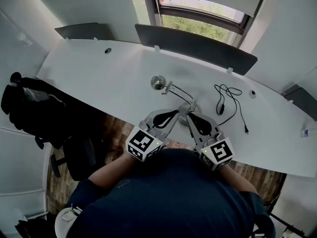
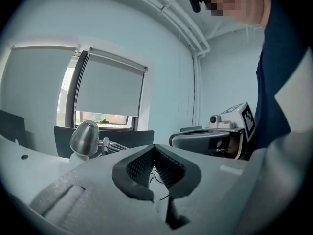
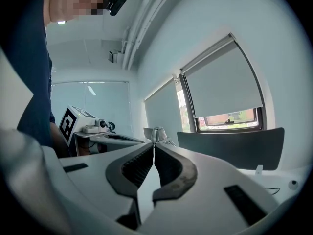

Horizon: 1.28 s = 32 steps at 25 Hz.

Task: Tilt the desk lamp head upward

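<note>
Left gripper (image 1: 174, 113) and right gripper (image 1: 190, 116) are both closed and empty, tips near the lamp base (image 1: 187, 107) on the tabletop (image 1: 99, 78); the lamp head (image 1: 158, 82) lies ahead-left along its slanted arm, seemingly nearer the left one.

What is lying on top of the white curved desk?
A silver metal desk lamp and a loose black cable. The lamp's base is partly hidden under the left gripper and right gripper, both shut.

Bright even daylight, soft shadows, fisheye edges
</note>
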{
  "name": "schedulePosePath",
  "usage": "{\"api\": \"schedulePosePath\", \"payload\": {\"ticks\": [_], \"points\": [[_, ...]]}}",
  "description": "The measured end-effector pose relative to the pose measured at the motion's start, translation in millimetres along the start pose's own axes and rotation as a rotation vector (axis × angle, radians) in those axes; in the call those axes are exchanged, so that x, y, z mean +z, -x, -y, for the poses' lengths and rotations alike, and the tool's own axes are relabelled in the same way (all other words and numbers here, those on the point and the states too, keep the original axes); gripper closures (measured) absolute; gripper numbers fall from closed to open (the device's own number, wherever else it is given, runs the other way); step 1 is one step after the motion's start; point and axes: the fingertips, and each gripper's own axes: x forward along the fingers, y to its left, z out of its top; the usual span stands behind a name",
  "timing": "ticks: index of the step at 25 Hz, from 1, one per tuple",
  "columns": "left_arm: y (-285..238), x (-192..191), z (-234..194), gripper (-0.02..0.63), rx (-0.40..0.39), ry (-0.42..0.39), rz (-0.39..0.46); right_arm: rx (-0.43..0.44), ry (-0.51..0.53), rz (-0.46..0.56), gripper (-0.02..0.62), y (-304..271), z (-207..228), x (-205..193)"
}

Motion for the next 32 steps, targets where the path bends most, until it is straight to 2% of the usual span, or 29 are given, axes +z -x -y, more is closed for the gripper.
{"api": "schedulePosePath", "payload": {"ticks": [5, 10, 32], "points": [[1, -7, 6, 0.6, -0.013, 0.028, 0.004, 0.01, -0.01, 0.009, 0.583, 0, -3, -4], [1, -13, 21, 0.6, -0.05, -0.005, -0.008, 0.017, -0.003, 0.007, 0.584, 2, -4, -7], [0, -14, 34, 0.6, -0.087, -0.045, -0.016, 0.005, -0.016, -0.018, 0.584, 4, -6, -9]]}}
